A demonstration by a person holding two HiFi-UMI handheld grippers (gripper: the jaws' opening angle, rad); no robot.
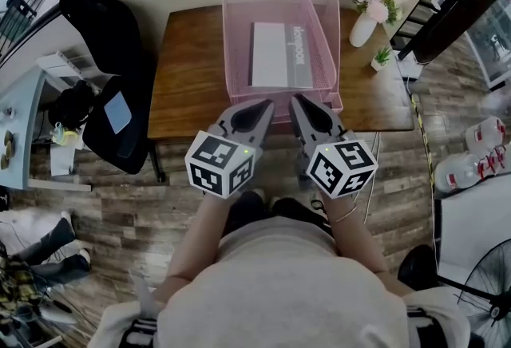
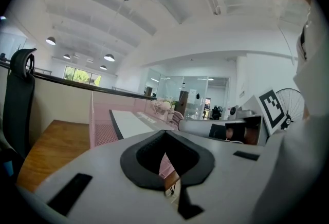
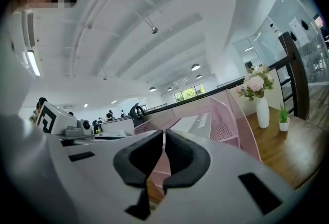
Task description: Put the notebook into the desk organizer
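The wooden desk (image 1: pixel 192 67) carries a pink mesh desk organizer (image 1: pixel 235 43) at its middle, and the notebook (image 1: pixel 279 55) lies flat inside the top tray — pale cover up, dark spine strip toward the right. Just in front of the organizer, over the desk's near edge, the left gripper (image 1: pixel 259 111) and right gripper (image 1: pixel 302 104) sit side by side, each clenched with its pads together and nothing between them. A white vase of flowers (image 1: pixel 362 29) stands right of the organizer, a small potted plant (image 1: pixel 382 57) beside it.
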